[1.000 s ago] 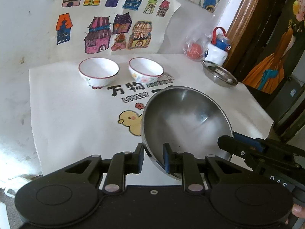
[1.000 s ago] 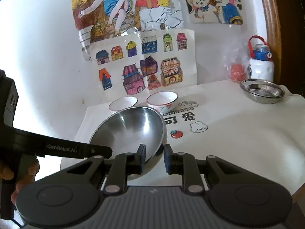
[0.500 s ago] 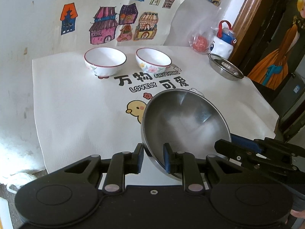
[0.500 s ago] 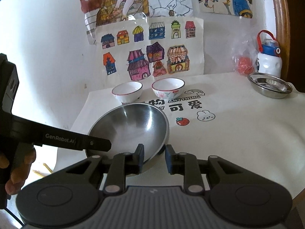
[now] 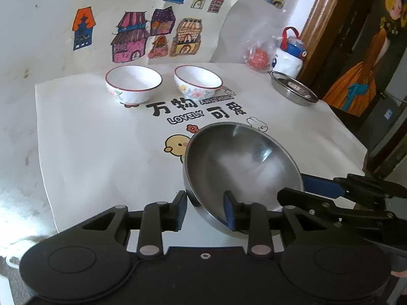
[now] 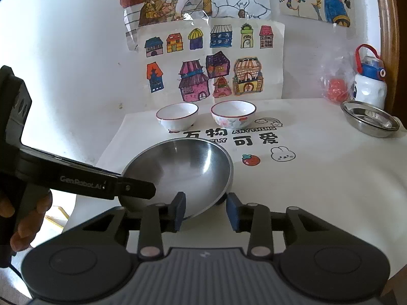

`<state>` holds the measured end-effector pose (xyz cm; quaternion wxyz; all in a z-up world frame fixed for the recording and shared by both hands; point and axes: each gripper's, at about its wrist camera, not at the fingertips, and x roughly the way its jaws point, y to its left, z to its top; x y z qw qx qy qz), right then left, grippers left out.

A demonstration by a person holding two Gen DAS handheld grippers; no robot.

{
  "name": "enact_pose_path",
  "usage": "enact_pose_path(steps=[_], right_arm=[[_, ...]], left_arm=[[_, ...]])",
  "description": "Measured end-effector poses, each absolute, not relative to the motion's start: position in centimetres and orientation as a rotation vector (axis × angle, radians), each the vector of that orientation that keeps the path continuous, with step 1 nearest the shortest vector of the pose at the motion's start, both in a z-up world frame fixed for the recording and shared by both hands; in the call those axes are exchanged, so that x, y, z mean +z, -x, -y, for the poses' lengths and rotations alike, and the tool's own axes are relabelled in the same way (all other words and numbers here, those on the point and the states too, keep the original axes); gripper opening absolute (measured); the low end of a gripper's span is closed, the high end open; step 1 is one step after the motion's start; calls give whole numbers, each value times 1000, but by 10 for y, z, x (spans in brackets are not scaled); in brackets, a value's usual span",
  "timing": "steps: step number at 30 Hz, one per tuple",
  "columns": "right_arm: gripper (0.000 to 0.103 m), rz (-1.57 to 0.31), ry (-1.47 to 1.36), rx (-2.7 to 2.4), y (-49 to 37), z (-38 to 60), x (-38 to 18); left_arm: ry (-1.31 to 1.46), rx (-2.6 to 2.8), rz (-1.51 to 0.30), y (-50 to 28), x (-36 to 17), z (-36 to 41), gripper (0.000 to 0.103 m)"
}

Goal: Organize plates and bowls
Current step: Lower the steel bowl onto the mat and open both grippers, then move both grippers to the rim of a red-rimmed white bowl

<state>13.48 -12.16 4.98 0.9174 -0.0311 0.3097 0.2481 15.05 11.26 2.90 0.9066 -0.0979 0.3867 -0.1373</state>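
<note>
A large steel bowl (image 5: 241, 162) (image 6: 178, 167) sits on the white printed tablecloth (image 5: 101, 139) near its front edge. My left gripper (image 5: 205, 209) straddles the bowl's near-left rim, one finger inside and one outside, with the jaws parted. My right gripper (image 6: 206, 209) straddles the opposite rim, and a gap shows between its outer finger and the bowl wall. Two white ceramic bowls with red rims (image 5: 133, 81) (image 5: 198, 80) stand side by side at the back (image 6: 177, 113) (image 6: 233, 110). A small steel dish (image 5: 292, 89) (image 6: 368, 122) sits at the back right.
A white and blue water bottle (image 6: 368, 84) and a clear bag with something red (image 6: 335, 86) stand behind the steel dish. Drawings hang on the wall behind the table. A wooden door frame (image 5: 325, 25) rises at the right. A hand (image 6: 23, 218) holds the left gripper.
The fingers of both grippers have spread apart from the steel bowl's rim. The bowl has come down onto the tablecloth.
</note>
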Motion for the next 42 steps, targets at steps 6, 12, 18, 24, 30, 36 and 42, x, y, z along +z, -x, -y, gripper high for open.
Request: enact_pose_path(steps=[6, 12, 18, 24, 30, 36, 42], right_arm=[[64, -619, 61, 504, -141, 129, 53], [85, -587, 26, 471, -155, 145, 55], [103, -519, 6, 396, -182, 150, 62], [103, -502, -31, 362, -228, 141, 69], [103, -494, -40, 330, -267, 131, 68], [103, -510, -95, 289, -303, 122, 66], [103, -564, -243, 273, -342, 126, 55]], left_arm=[[190, -281, -786, -150, 31, -119, 62], [206, -257, -763, -155, 37, -135, 78], [203, -214, -631, -175, 61, -146, 99], [128, -180, -550, -227, 82, -145, 102], [96, -150, -540, -285, 83, -143, 102], [16, -149, -576, -337, 75, -132, 102], [-55, -166, -656, -375, 66, -119, 102]])
